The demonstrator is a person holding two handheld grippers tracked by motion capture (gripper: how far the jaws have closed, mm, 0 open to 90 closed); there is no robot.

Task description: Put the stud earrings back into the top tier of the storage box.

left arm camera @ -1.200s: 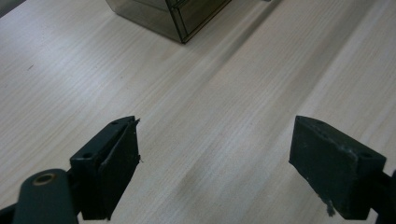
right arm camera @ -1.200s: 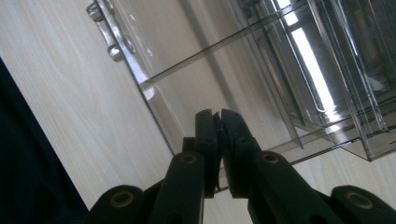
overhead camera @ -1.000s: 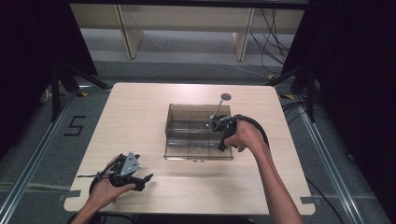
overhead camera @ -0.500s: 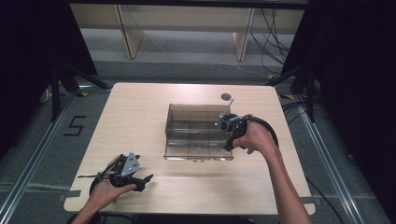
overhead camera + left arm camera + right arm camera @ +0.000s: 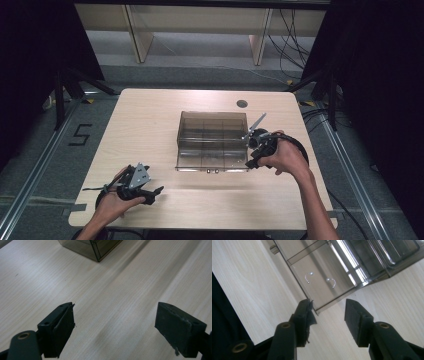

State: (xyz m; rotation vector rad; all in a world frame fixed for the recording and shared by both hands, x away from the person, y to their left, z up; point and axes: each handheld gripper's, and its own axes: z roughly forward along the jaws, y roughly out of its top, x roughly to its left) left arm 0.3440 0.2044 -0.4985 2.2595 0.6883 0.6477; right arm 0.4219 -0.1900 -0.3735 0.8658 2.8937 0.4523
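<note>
A smoky clear drawer box [image 5: 212, 137] stands in the middle of the table. My right gripper [image 5: 251, 155] hovers at the box's front right corner, held in a hand. In the right gripper view the right gripper [image 5: 329, 312] is open, and the box corner [image 5: 319, 308] lies just beyond the gap between its jaws. A drawer front with two small curved handles [image 5: 320, 280] faces that view. My left gripper [image 5: 152, 195] rests low near the table's front left. It [image 5: 115, 320] is wide open over bare wood, with a corner of the box [image 5: 92, 247] far ahead.
The light wooden table [image 5: 150, 120] has a small dark round hole [image 5: 242, 104] at its back right. Dark floor and rails surround the table, and shelving stands behind it.
The right hand has drawn its gripper from over the box's right side to the right and toward the person, down to the front right corner. The left gripper has stayed put.
</note>
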